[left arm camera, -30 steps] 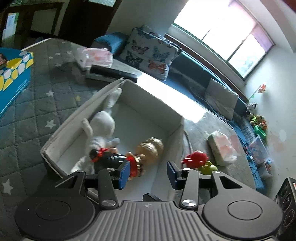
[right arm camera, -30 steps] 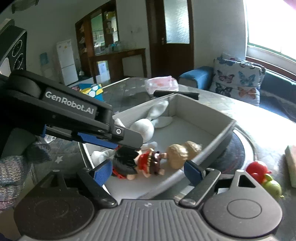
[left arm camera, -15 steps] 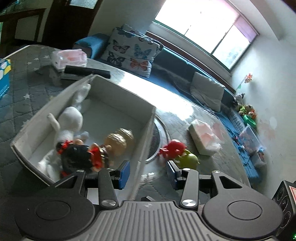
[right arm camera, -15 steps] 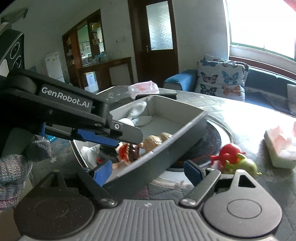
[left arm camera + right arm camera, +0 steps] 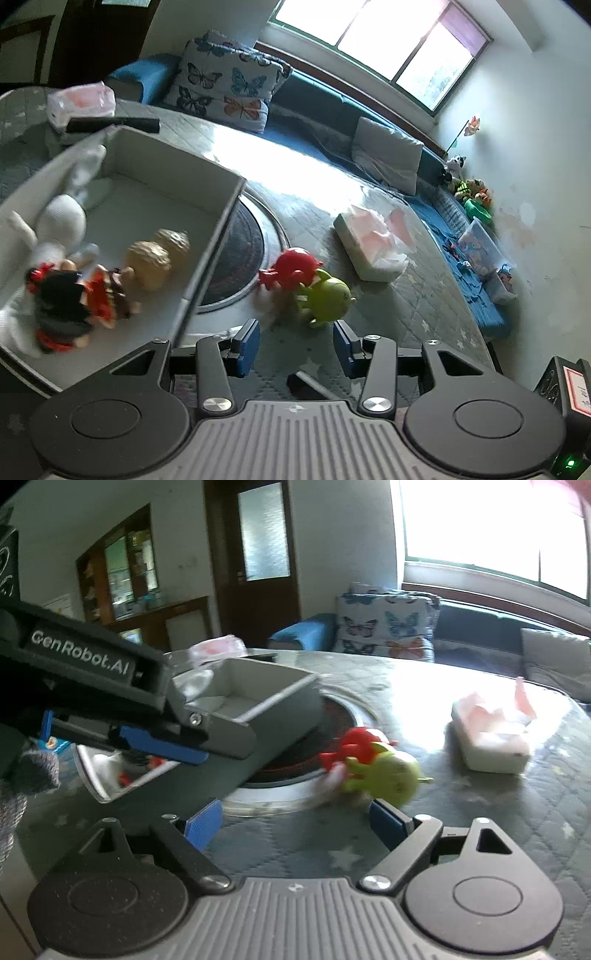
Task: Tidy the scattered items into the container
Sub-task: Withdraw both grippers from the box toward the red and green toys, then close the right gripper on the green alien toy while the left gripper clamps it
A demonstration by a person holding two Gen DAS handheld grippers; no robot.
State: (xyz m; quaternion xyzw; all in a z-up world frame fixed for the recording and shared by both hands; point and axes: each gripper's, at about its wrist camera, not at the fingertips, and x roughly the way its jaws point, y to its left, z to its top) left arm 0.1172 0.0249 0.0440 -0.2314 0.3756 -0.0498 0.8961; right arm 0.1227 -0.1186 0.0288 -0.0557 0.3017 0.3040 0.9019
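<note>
Container point(image 5: 207, 258), left of frame: 3 toys stowed. Red toy point(image 5: 295, 267), green toy point(image 5: 327, 295) outstanding on worktop. Both grippers apart, empty.

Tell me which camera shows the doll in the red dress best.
Left wrist: the doll lies in full view on the container floor, though blurred. Right wrist shows only red scraps behind the left claw.

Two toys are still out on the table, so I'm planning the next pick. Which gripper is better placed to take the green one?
Probably the right gripper: open and empty, with the green toy just ahead of its right finger. The left gripper is open too, facing both toys.
</note>
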